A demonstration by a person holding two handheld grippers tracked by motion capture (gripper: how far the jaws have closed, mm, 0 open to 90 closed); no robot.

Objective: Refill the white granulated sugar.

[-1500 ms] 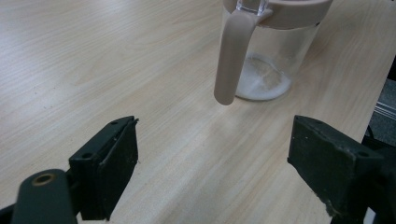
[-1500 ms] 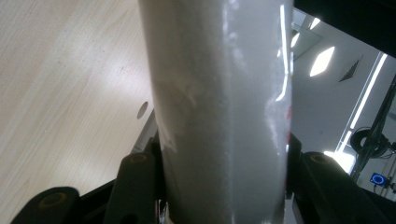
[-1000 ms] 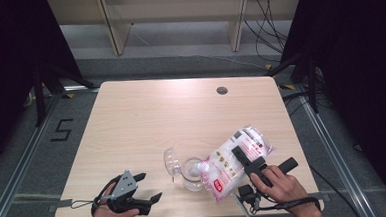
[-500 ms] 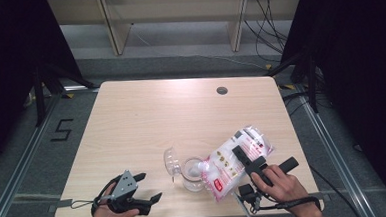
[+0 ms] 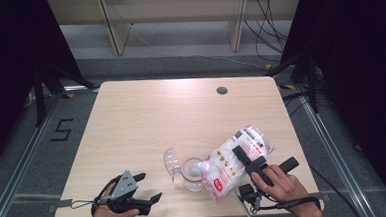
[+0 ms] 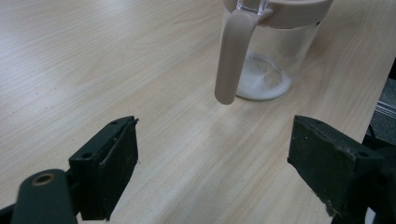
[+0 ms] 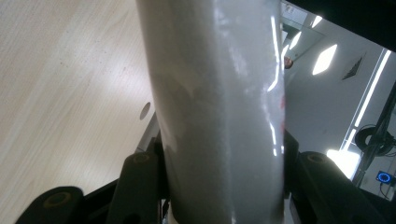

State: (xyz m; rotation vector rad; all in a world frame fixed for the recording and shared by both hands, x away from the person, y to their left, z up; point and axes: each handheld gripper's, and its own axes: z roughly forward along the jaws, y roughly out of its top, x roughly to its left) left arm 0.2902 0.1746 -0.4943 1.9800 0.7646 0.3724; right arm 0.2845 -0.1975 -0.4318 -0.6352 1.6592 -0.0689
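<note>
Nothing has shifted since the earlier frames: both hands and every object sit where they were. The right tool (image 5: 245,153) clamps a white plastic bag with red print (image 5: 238,153) between its jaws, tilted so its lower end hangs over the mouth of the clear round jar (image 5: 192,173) at the near edge of the pale wooden tabletop (image 5: 181,114); this attitude suits pouring the bag's white granules downhill into the jar. In the right gripper view the bag (image 7: 215,112) fills the gap between the jaws. A thin layer of white powder already lies in the jar (image 6: 264,70), judged an early stage of filling. The jar's hinged lid (image 5: 172,162) stands swung open to the left (its beige strap (image 6: 231,60) hanging down), leaving the mouth free. The left tool (image 5: 147,188) rests with jaws wide apart and holding nothing, aimed at the jar, probably ready to steady it.
</note>
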